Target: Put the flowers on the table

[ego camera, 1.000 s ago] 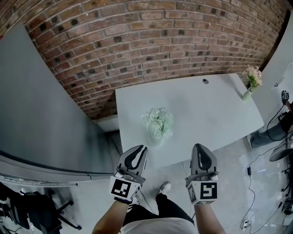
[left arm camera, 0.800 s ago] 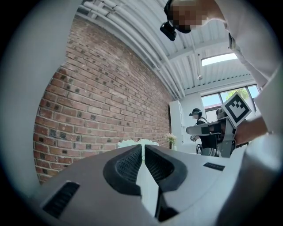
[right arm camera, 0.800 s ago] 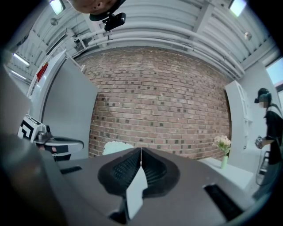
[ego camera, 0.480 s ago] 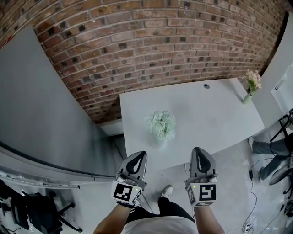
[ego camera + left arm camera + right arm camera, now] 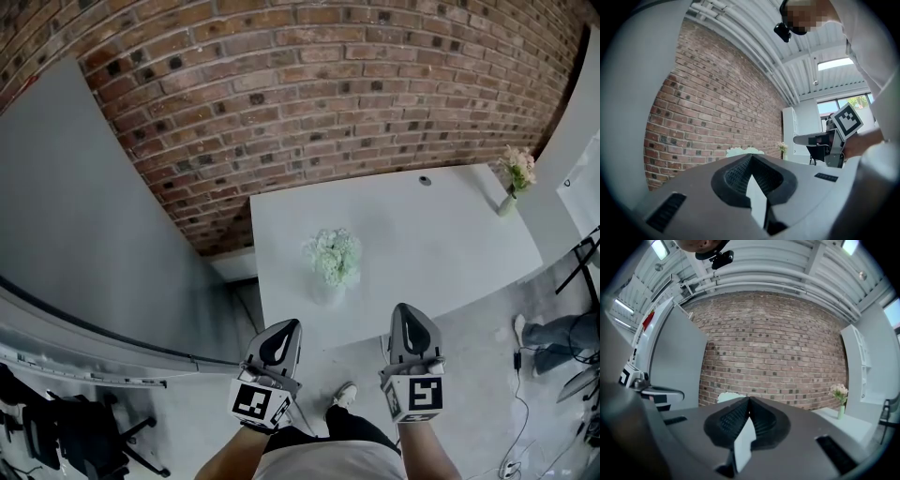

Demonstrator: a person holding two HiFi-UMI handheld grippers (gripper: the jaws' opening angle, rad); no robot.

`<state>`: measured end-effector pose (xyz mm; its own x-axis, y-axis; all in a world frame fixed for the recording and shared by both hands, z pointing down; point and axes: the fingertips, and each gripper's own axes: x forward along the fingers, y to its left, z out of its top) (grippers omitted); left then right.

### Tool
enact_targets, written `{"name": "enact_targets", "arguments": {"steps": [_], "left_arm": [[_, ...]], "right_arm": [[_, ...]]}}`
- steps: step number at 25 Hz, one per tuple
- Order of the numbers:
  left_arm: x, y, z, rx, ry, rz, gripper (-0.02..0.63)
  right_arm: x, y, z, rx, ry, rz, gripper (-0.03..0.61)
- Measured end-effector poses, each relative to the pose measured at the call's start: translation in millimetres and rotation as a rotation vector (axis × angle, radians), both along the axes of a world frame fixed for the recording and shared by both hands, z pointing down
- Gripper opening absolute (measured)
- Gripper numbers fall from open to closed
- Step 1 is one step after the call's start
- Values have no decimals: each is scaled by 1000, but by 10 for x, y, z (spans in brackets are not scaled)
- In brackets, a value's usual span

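left gripper and right gripper are both closed and empty.

Holding the left gripper and the right gripper out in front of the body, one in each hand. Pointing both level and forward, side by side and a little apart. Reaching out with the bare left forearm and right forearm, seen low in the head view. Pressing the left fingers tight together with nothing between them. Doing the same with the right fingers: closed up, nothing pinched. Showing a marker cube at the back of each gripper, by the wrist.
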<state>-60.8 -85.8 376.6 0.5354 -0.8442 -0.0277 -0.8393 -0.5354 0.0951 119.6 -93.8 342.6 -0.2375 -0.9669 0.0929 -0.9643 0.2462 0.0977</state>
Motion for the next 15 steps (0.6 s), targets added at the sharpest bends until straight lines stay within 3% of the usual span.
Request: {"name": "enact_targets", "arguments": {"steps": [15], "left_arm": [[-255,-38,-278,32,47,-97,6]], "right_arm": [[171,42,-101,8,-14,41,17]]}}
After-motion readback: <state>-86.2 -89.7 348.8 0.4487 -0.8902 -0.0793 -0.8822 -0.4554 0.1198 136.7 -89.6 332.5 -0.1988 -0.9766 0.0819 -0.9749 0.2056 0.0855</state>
